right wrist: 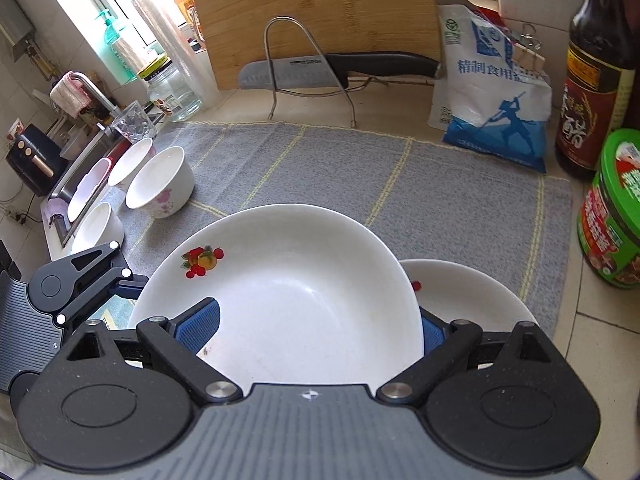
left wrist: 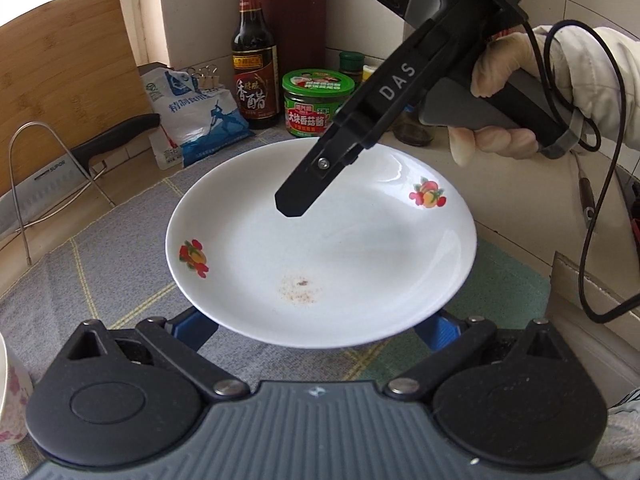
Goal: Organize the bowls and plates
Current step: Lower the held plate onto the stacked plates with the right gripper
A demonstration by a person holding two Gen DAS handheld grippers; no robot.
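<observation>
A white plate (left wrist: 320, 240) with fruit decals hangs tilted over the grey mat (left wrist: 80, 280). My left gripper (left wrist: 314, 332) reaches under its near rim. Both blue fingers (left wrist: 192, 328) are spread wide and their tips are hidden beneath the plate. In the right wrist view the same plate (right wrist: 288, 280) lies across my right gripper (right wrist: 316, 330), whose jaws stand wide. Its left pad (right wrist: 200, 328) sits over the plate's inside and its right pad (right wrist: 432, 332) is outside the rim. A second plate (right wrist: 468, 292) lies flat below at the right. The left gripper (right wrist: 100, 280) meets the plate's left edge.
A floral bowl (right wrist: 160, 184) and several white bowls (right wrist: 128, 160) stand at the mat's left end by the sink. Behind are a knife (right wrist: 340, 68) on a wire rack, a cutting board (right wrist: 312, 12), a salt bag (right wrist: 492, 92), a vinegar bottle (right wrist: 596, 80) and a green jar (right wrist: 612, 208).
</observation>
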